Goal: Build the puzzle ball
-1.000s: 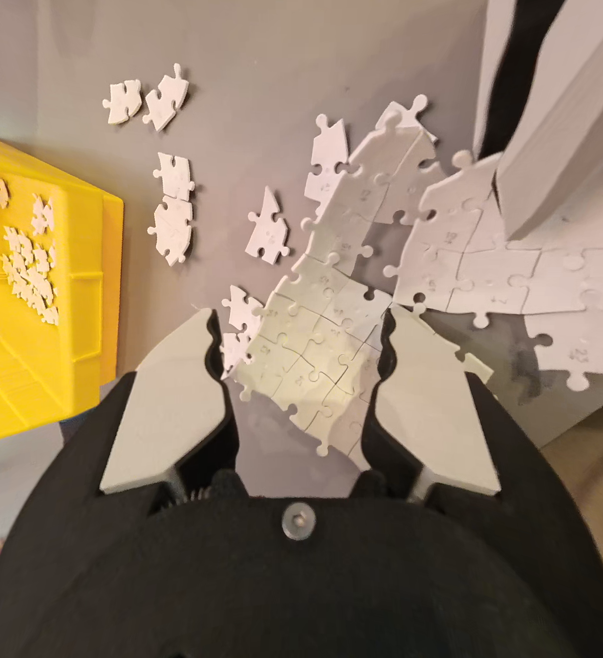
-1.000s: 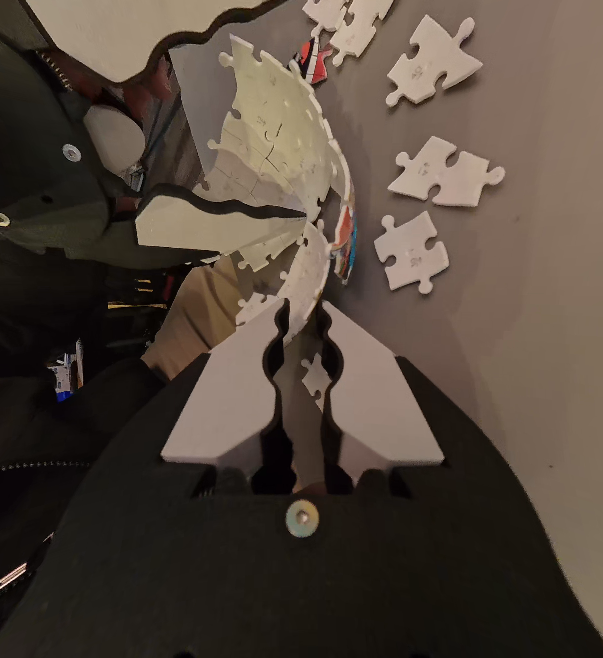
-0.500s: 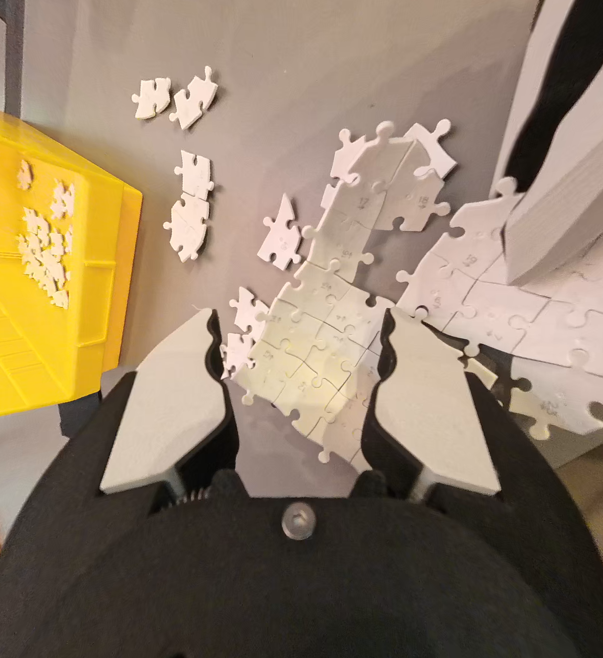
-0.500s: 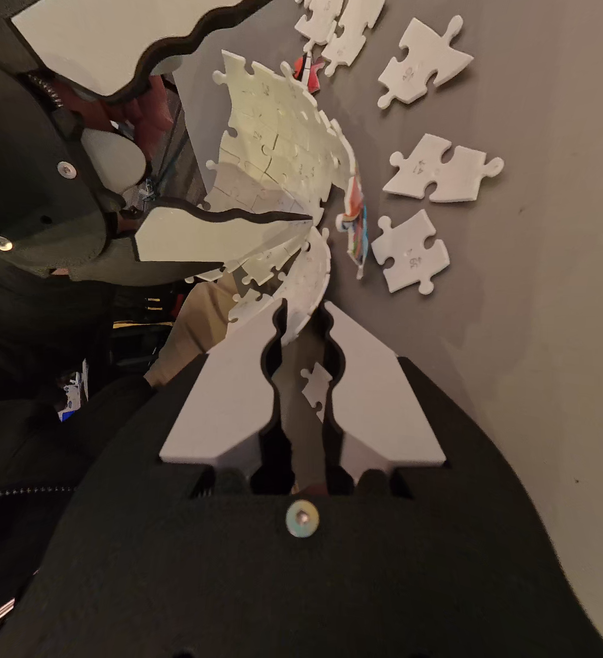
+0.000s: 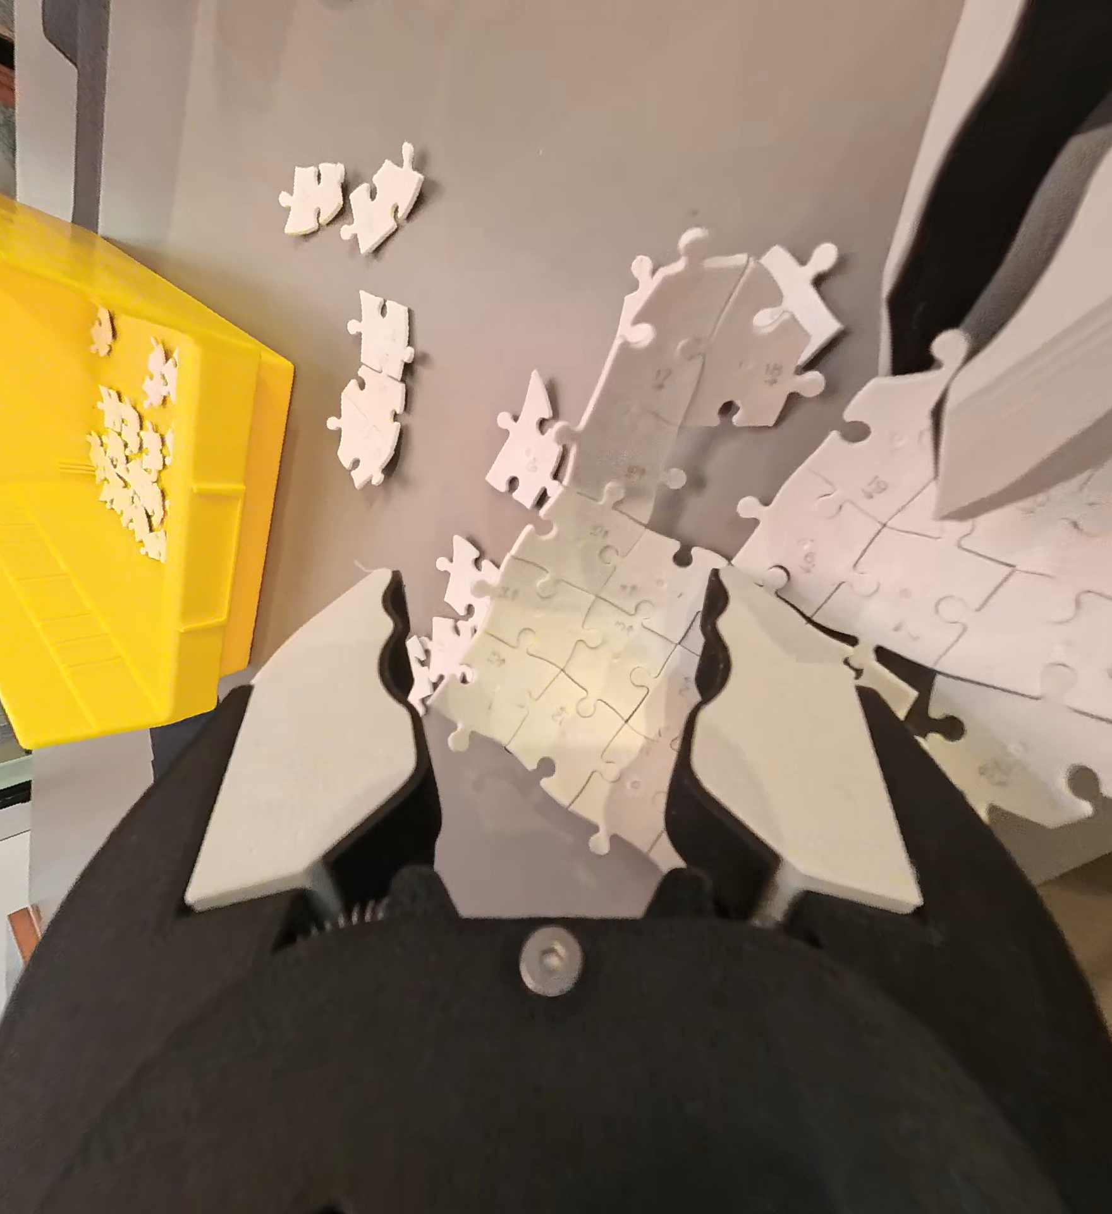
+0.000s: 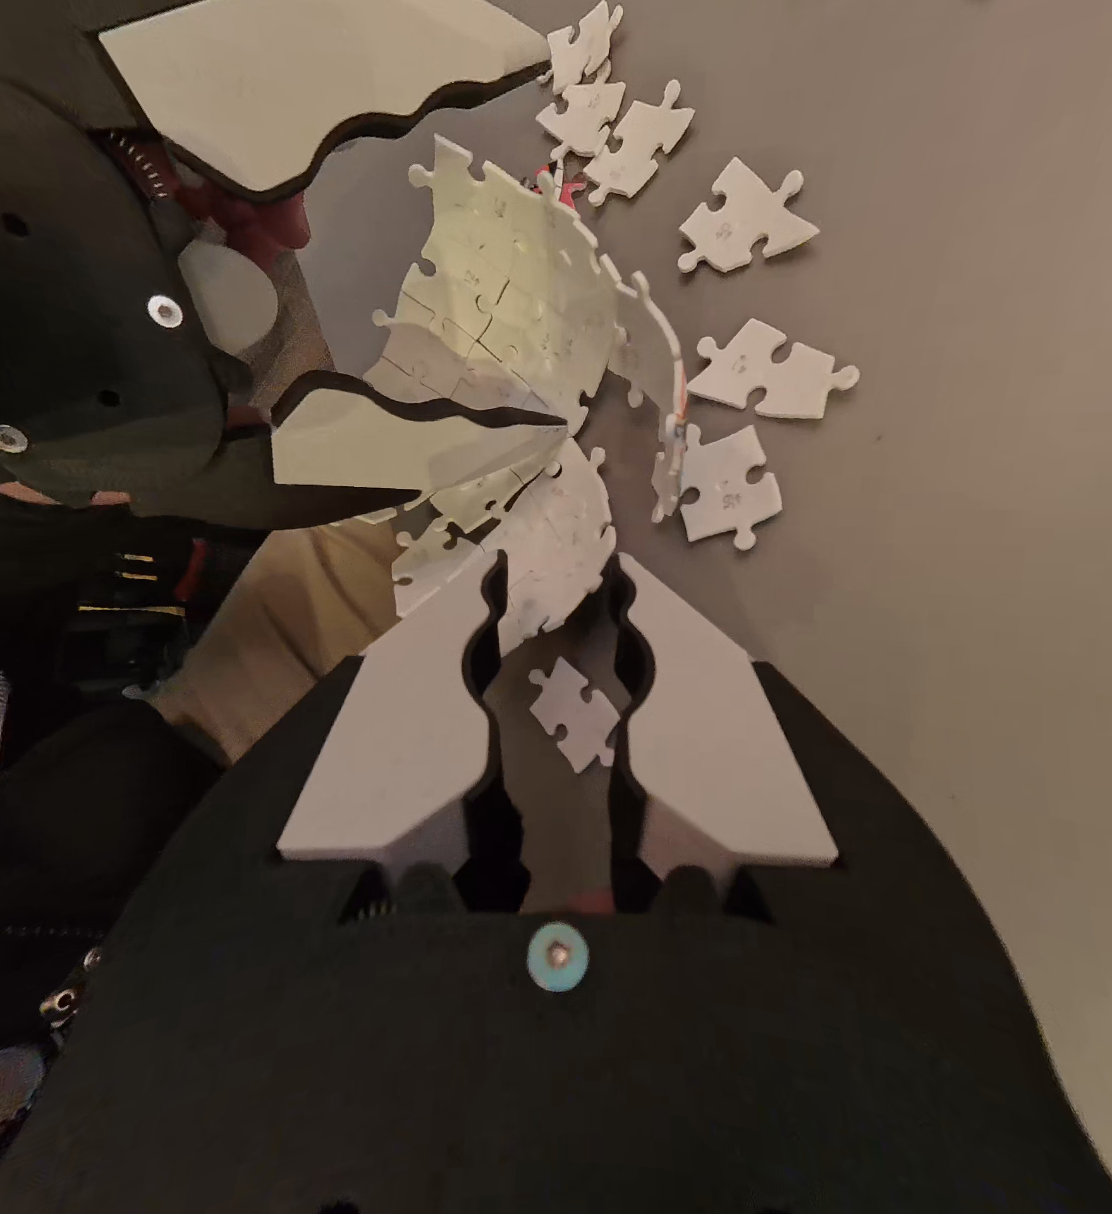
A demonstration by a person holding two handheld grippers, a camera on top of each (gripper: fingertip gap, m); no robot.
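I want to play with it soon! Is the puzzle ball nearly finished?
Not yet. Done: one curved patch of joined pieces. In hand: that patch reaches between the fingers of the left hand-held gripper and the right hand-held gripper. Left: loose pieces on the table, more in the yellow bin.

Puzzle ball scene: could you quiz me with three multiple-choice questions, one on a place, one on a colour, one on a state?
1. Where is the heap of spare pieces? A in the bin; B on the floor; C on a chair.
2. What colour is that bin? A blue; B yellow; C red.
3. The puzzle ball is: A finished; B untouched; C partly built.
A: the heap lies inside the bin. B: its walls are yellow. C: the ball is only an open curved shell.
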